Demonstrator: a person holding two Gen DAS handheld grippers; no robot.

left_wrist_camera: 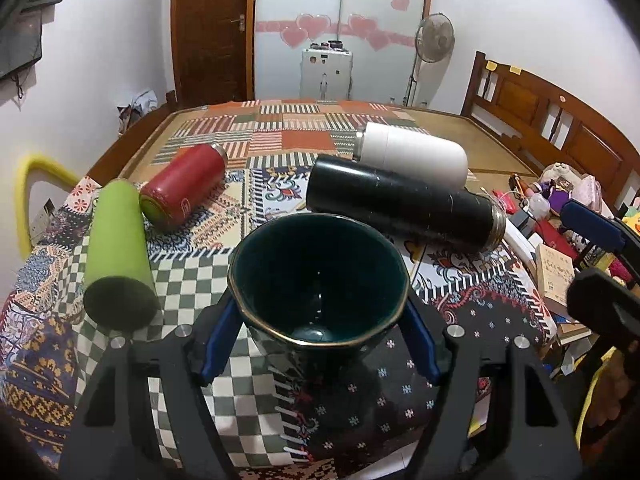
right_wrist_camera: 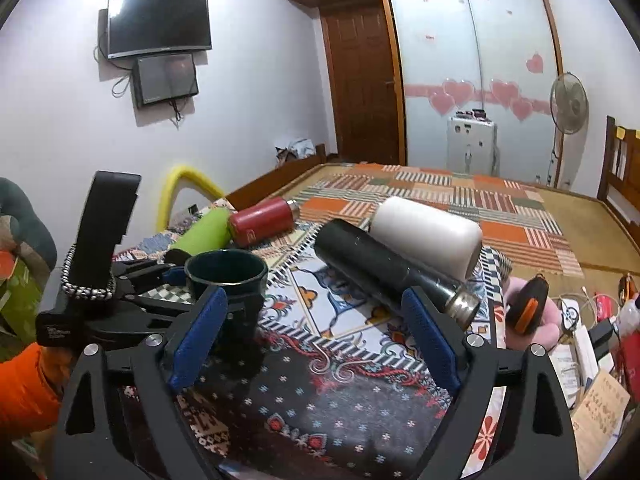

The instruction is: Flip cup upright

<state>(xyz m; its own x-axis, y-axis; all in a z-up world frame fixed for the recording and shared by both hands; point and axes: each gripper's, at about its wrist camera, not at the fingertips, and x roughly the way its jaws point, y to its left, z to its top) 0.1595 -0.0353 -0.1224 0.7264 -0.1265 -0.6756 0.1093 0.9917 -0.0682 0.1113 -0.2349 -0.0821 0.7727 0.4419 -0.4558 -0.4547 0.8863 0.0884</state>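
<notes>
A dark green cup (left_wrist_camera: 320,280) with a gold rim stands upright on the patterned cloth, mouth up. My left gripper (left_wrist_camera: 320,308) has its blue pads on both sides of the cup and is shut on it. The cup also shows in the right wrist view (right_wrist_camera: 226,276), held by the left gripper (right_wrist_camera: 176,280) from the left. My right gripper (right_wrist_camera: 316,320) is open and empty, just right of the cup, over the cloth.
Several flasks lie on their sides: a green one (left_wrist_camera: 118,248), a red one (left_wrist_camera: 184,188), a black one (left_wrist_camera: 404,204) and a white one (left_wrist_camera: 412,152). Clutter of boxes and toys (left_wrist_camera: 560,240) sits at the right. A bed headboard (left_wrist_camera: 560,120) stands behind.
</notes>
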